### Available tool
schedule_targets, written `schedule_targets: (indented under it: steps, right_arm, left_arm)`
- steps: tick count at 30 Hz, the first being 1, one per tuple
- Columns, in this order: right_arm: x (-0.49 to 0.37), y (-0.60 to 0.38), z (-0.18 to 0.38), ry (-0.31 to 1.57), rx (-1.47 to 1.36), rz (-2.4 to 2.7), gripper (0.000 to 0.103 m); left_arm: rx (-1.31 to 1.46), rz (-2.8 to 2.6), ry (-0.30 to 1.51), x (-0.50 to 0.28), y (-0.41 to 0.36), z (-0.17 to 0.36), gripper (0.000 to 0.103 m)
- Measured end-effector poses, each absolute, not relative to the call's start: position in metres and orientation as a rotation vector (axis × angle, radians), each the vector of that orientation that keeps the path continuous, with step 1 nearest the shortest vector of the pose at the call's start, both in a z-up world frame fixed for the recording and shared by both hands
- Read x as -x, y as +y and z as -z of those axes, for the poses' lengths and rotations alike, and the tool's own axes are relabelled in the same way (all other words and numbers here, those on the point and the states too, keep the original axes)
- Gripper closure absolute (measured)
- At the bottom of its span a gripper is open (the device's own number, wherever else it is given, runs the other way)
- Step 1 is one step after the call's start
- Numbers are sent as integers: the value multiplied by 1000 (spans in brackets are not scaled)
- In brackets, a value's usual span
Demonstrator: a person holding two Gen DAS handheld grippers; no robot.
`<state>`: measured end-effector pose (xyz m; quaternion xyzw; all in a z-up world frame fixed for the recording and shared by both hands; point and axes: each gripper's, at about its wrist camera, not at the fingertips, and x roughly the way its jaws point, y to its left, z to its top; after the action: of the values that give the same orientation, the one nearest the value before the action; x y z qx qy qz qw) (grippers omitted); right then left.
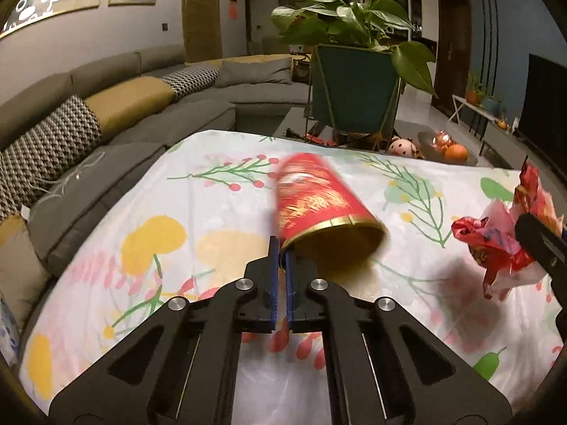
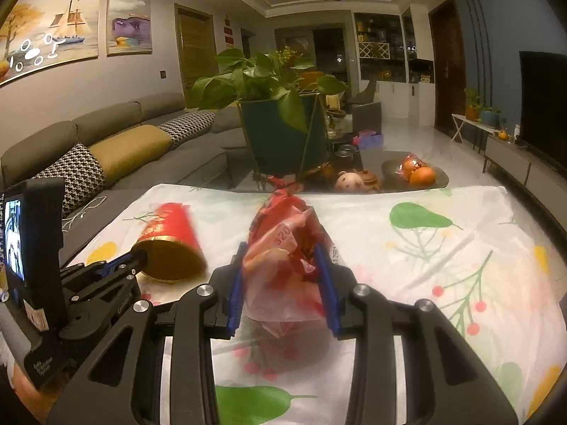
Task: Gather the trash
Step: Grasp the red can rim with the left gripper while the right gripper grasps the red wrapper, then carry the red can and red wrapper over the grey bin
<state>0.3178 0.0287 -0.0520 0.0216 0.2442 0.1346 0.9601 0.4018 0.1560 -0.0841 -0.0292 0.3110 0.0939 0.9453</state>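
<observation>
1. the left gripper (image 1: 281, 248) has its jaws together, pinching the gold rim of the red paper cup (image 1: 319, 202), which tilts on its side over the middle of the floral cloth (image 1: 212, 184).
2. the right gripper (image 2: 283, 265) is clamped on a crumpled red wrapper bundle (image 2: 283, 248), near the cloth's right side.
3. both pieces look picked up; no bin is visible, so depositing them likely remains.
4. no other loose trash shows on the cloth.

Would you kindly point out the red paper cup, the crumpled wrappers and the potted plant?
red paper cup (image 1: 315, 198), left wrist view, on its red side wall.
crumpled wrappers (image 2: 283, 248), right wrist view, on the bundle's middle.
potted plant (image 2: 280, 141), right wrist view, on the dark pot.
</observation>
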Motion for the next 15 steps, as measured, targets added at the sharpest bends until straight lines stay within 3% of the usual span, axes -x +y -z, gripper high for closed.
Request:
schedule_targets:
  steps: [15]
  right_arm:
    - [-260,26,32,449,15,-336,66]
  left_arm:
    - [111,-143,479,-323,143,48,100]
